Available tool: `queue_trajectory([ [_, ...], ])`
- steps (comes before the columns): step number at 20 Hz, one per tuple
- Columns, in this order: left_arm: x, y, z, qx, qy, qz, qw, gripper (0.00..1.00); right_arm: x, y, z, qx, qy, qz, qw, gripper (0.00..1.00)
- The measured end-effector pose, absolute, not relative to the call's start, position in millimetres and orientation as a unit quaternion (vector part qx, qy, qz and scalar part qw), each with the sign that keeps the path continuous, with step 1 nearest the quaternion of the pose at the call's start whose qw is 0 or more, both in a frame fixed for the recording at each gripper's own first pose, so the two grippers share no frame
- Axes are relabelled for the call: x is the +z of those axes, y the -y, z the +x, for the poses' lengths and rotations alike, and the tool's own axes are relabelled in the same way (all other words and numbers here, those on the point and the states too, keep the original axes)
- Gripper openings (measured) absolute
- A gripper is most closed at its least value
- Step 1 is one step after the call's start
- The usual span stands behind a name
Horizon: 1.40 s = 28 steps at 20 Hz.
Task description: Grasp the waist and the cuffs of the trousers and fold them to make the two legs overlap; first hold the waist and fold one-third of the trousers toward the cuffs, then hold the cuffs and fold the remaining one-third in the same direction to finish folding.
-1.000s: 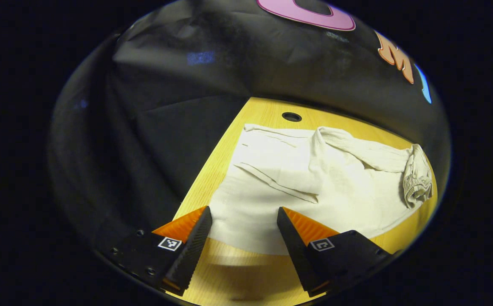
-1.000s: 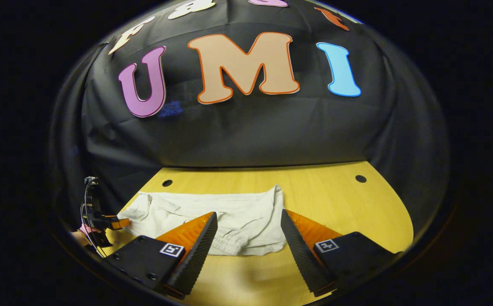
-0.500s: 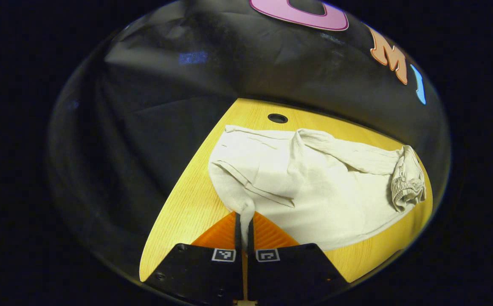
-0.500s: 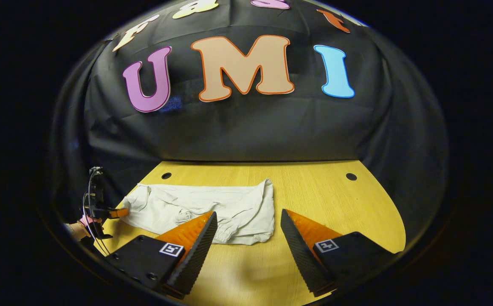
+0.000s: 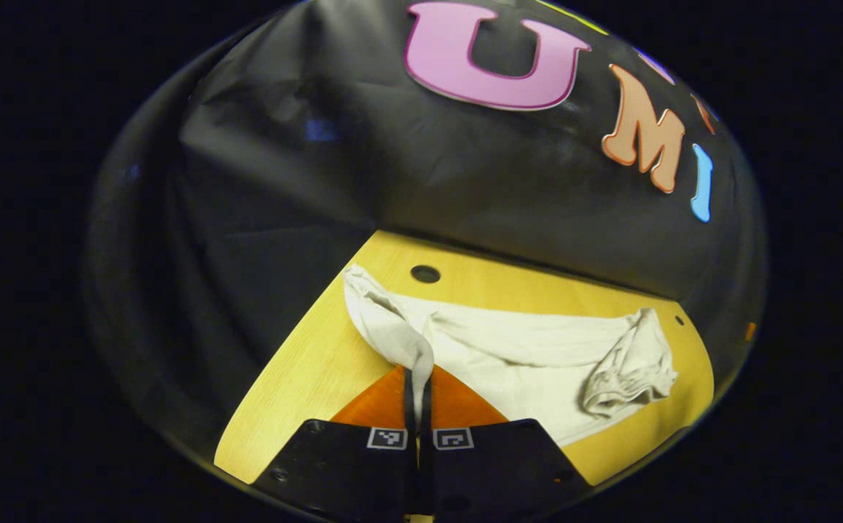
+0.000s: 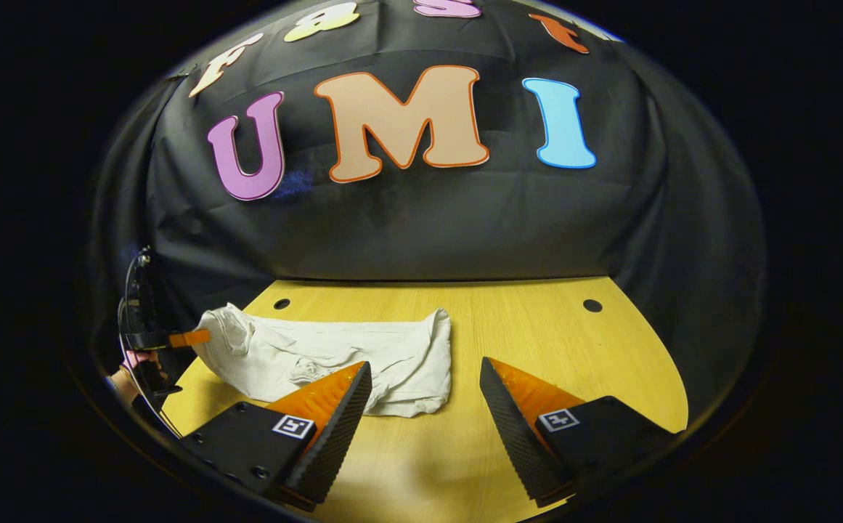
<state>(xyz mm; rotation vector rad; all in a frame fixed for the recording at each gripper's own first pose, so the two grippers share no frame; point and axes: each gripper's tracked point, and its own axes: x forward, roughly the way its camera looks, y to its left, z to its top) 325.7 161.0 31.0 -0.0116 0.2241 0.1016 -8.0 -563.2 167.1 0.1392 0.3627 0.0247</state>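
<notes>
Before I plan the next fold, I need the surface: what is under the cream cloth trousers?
The yellow wooden table lies under the cream cloth trousers; the left gripper lifts one corner. Anything beneath the cloth is covered.

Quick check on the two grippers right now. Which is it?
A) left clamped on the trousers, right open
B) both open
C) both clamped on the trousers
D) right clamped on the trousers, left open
A: the left gripper has its jaws pinched on a corner of the trousers, while the right gripper has its jaws spread apart above the table.

Recording booth: black cloth wall point(image 6: 421, 225), table point(image 6: 537, 334)
</notes>
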Motion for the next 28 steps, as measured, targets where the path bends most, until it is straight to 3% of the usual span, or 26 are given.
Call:
queue_trajectory([
  [1,42.9,-141.0,327.6,0.039,-0.1,-0.003,0.994,0.0,167.2,571.7,-8.4,0.013,-0.178,0.071,0.981,0.92],
  [2,54.3,-120.9,329.0,0.027,-0.088,0.002,0.996,0.0,167.4,580.2,-10.1,0.012,-0.176,0.073,0.982,0.96],
  [11,96.8,77.5,349.2,-0.094,-0.053,0.054,0.993,0.0,160.4,659.9,-30.7,0.002,-0.169,0.068,0.983,0.96],
  [17,21.8,175.1,365.3,-0.135,-0.115,0.072,0.982,0.0,152.6,683.3,-44.0,0.002,-0.167,0.071,0.983,0.96],
  [18,7.0,184.3,367.0,-0.136,-0.129,0.069,0.98,0.0,151.9,685.5,-47.9,0.002,-0.168,0.071,0.983,0.92],
  [20,-22.6,203.9,370.4,-0.144,-0.154,0.054,0.976,0.01,149.6,688.4,-54.8,0.0,-0.17,0.071,0.983,0.96],
  [23,-69.5,223.7,362.7,-0.175,-0.201,0.034,0.963,0.09,150.0,685.6,-64.3,0.0,-0.168,0.082,0.982,0.92],
  [25,-75.1,238.3,345.4,-0.214,-0.21,-0.003,0.954,0.51,149.1,679.8,-66.3,0.002,-0.167,0.081,0.983,0.96],
  [26,-74.0,240.7,334.7,-0.227,-0.214,-0.019,0.95,0.56,149.8,674.3,-66.6,0.007,-0.166,0.08,0.983,0.96],
  [28,-70.8,227.5,317.9,-0.224,-0.211,-0.016,0.951,0.79,150.4,657.8,-67.3,0.021,-0.167,0.086,0.982,0.92],
])
